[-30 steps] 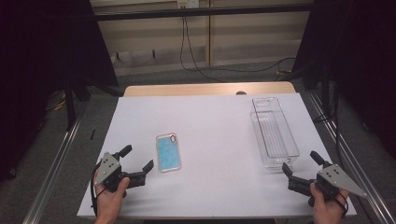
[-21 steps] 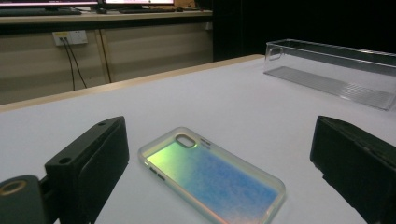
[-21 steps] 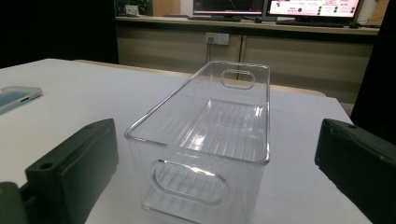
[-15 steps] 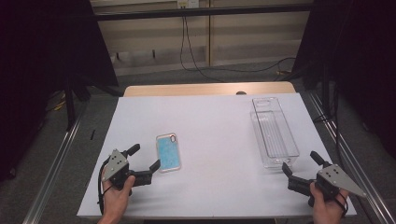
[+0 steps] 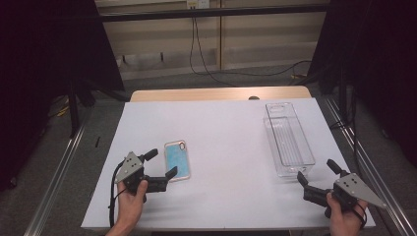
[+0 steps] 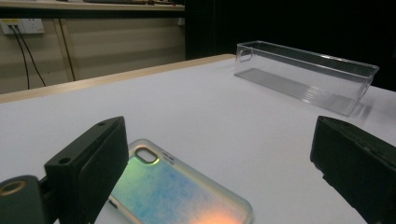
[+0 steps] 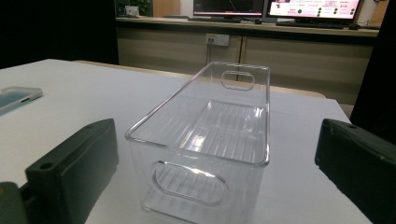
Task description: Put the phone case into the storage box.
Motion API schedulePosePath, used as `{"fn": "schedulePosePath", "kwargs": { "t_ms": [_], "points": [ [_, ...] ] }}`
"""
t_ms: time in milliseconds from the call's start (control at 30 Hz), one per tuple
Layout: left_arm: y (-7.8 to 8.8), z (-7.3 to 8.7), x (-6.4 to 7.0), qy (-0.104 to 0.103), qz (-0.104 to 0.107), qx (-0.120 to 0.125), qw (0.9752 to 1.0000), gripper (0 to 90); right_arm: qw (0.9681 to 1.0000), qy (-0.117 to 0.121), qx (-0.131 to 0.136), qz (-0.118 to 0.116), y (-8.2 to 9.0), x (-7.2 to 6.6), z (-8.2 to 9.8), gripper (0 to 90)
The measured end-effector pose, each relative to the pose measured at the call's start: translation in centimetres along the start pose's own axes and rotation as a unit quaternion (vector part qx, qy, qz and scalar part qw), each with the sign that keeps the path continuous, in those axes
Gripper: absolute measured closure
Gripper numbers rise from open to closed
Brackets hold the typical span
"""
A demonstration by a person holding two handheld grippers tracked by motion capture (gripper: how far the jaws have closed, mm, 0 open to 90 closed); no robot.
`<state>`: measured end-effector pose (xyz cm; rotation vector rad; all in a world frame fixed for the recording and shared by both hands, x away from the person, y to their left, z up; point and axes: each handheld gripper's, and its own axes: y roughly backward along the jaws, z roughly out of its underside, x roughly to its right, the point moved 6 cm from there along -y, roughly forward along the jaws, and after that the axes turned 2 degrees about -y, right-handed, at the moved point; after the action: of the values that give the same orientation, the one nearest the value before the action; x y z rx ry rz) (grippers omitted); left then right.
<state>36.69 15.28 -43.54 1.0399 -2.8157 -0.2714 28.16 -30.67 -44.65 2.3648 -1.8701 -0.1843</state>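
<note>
1. Phone case (image 5: 177, 160) lies flat on the table (image 5: 231, 128), left of centre, between the spread jaws of the left gripper (image 5: 161, 165).
2. Being thin and flat, it may be pushed along or pinched crookedly.
3. Right gripper (image 5: 314, 178), also spread, is held before the bin (image 5: 287, 138), which could be knocked.

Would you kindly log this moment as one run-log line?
left claw: open, beside phone case, not gripping | right claw: open, near clear bin | bin: empty | case: flat on table
</note>
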Motion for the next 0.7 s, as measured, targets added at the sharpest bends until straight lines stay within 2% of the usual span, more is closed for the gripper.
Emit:
{"fn": "schedulePosePath", "kwargs": {
  "t_ms": [200, 300, 333, 500, 700],
  "points": [
    [-1.0, -0.4, 0.2, -0.009, 0.001, -0.002, 1.0, 1.9, 1.0, 0.002, 0.0, -0.003, 0.0, -0.1, 0.0, 0.0],
    [-1.5, -0.4, 0.5, -0.01, 0.011, -0.009, 0.9998, 1.7, 1.0, 0.001, 0.0, -0.003, 0.0, -0.1, 0.0, 0.0],
    [-1.7, -0.4, 0.6, -0.006, 0.014, -0.005, 0.9999, 2.1, 1.0, 0.001, -0.001, -0.002, 0.0, -0.1, 0.0, 0.0],
    [-2.6, -0.9, 0.9, -0.027, 0.018, 0.005, 0.9995, 2.3, 1.0, 0.005, 0.0, -0.005, 0.0, -0.2, 0.0, 0.0],
    [-3.9, -1.6, 1.1, -0.035, 0.018, 0.006, 0.9992, 2.8, 1.0, 0.002, 0.0, -0.004, 0.0, -0.1, 0.0, 0.0]
  ]
}}
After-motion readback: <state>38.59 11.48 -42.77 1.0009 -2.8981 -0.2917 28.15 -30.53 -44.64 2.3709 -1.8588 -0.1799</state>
